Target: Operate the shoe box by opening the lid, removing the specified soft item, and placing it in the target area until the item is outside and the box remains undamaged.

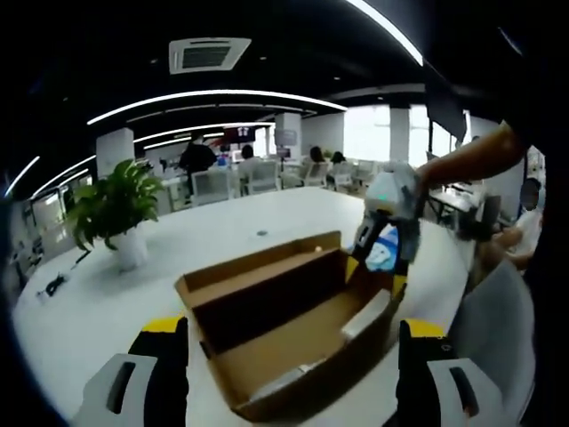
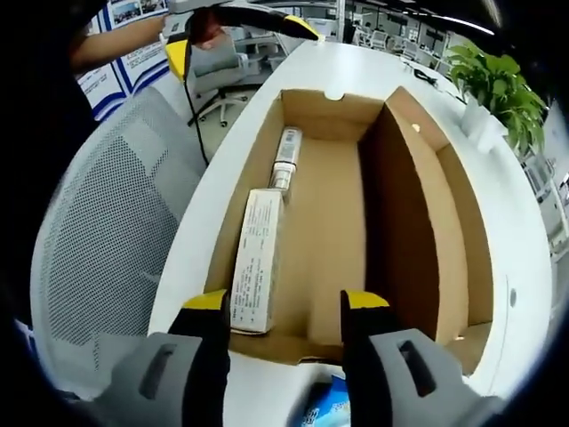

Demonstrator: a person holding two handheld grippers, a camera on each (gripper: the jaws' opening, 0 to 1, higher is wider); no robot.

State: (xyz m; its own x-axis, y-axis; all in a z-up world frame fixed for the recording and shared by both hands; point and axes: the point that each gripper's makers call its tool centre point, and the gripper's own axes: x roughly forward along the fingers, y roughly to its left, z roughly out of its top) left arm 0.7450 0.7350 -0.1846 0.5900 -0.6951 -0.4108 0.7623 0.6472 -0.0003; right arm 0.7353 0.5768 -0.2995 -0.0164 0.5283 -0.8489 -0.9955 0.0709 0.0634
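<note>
The shoe box (image 2: 347, 222) stands open on the white tabletop (image 2: 498, 231). Its lid is folded up and back on one long side. Inside the box, along the wall opposite the lid, a long white carton (image 2: 255, 260) with printed text lies flat on the bottom. Beyond it, in one line with it, lies a tube (image 2: 285, 158).

In the right gripper view, the right claw (image 2: 284, 307) is released; its two yellow-tipped jaws stand apart above the near short wall of the box and hold nothing. Between the jaws, low in the view, a blue and white thing (image 2: 327, 411) shows, but it is too cut off to tell what it is. At the far end of the box, the left claw (image 2: 244, 27) hangs above the tabletop edge. A grey mesh chair (image 2: 107, 231) stands beside the tabletop.

In the left gripper view, the left claw (image 1: 293, 331) is also released, its jaws wide apart with the box (image 1: 284, 329) between and beyond them. The right claw (image 1: 378, 267) hangs over the far corner of the box. A potted plant (image 1: 116, 213) stands on the tabletop (image 1: 89, 311), well apart from the box. People (image 1: 197, 158) sit at desks far behind.
</note>
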